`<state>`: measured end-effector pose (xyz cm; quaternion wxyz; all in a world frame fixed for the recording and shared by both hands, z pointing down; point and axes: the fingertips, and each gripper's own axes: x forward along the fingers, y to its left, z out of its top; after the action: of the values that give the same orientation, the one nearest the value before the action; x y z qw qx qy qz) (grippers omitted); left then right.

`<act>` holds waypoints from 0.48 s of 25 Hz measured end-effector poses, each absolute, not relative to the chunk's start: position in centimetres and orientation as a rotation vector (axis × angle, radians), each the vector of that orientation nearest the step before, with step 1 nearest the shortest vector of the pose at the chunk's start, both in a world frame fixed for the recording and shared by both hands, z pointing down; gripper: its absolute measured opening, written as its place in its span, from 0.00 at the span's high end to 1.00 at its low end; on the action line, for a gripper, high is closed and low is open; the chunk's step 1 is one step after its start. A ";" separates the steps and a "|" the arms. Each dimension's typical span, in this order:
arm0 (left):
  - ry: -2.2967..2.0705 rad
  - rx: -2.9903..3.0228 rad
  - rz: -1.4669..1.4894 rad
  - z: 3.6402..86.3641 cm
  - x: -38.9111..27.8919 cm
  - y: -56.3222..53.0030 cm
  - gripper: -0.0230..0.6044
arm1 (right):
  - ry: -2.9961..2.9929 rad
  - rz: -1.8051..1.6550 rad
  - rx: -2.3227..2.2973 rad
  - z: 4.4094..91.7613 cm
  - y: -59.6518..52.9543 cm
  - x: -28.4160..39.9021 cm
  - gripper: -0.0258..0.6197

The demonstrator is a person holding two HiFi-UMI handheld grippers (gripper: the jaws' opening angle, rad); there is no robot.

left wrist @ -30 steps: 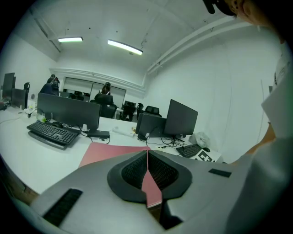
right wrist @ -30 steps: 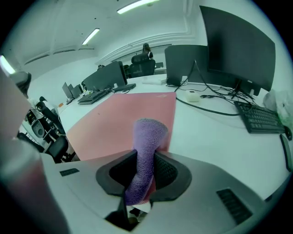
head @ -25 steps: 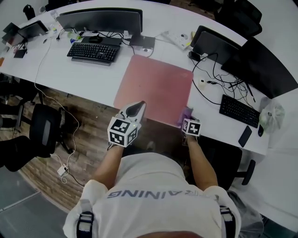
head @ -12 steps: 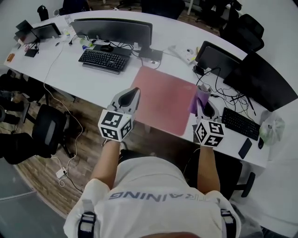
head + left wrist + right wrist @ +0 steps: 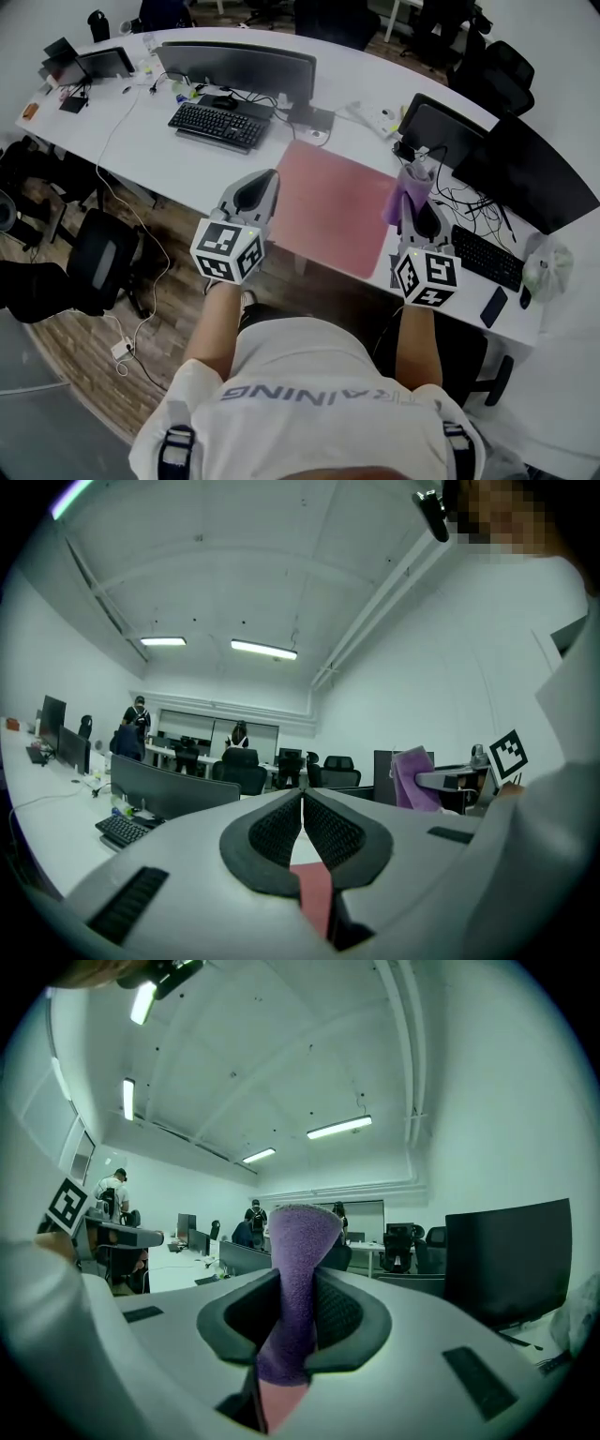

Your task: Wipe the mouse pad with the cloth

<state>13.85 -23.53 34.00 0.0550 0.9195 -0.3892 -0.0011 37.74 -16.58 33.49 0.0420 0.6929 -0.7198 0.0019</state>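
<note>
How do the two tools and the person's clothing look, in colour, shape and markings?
Both the left tool and right tool are light grey, tapering shells with black ribbed pads. Each carries a white cube with black square markers. The person wears a white short-sleeved shirt.

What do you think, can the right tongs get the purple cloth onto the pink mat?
Probably yes. The right tongs grip the purple cloth, raised by the right edge of the mouse pad, which looks bare, with nothing in between.
</note>
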 end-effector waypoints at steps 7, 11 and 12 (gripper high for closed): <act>-1.192 2.786 -0.015 34.1 13.2 -23.3 0.91 | -2.228 0.015 2.108 33.4 -16.4 36.9 0.80; -1.186 2.790 -0.019 33.8 13.1 -23.2 0.91 | -2.214 -0.007 2.105 33.3 -16.5 36.8 0.80; -1.183 2.790 -0.018 33.8 13.1 -23.2 0.91 | -2.207 -0.013 2.110 33.3 -16.6 37.0 0.80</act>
<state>13.12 -23.19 33.84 0.0554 0.9192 -0.3897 -0.0058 37.03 -16.57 33.28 0.0439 0.6904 -0.7220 -0.0042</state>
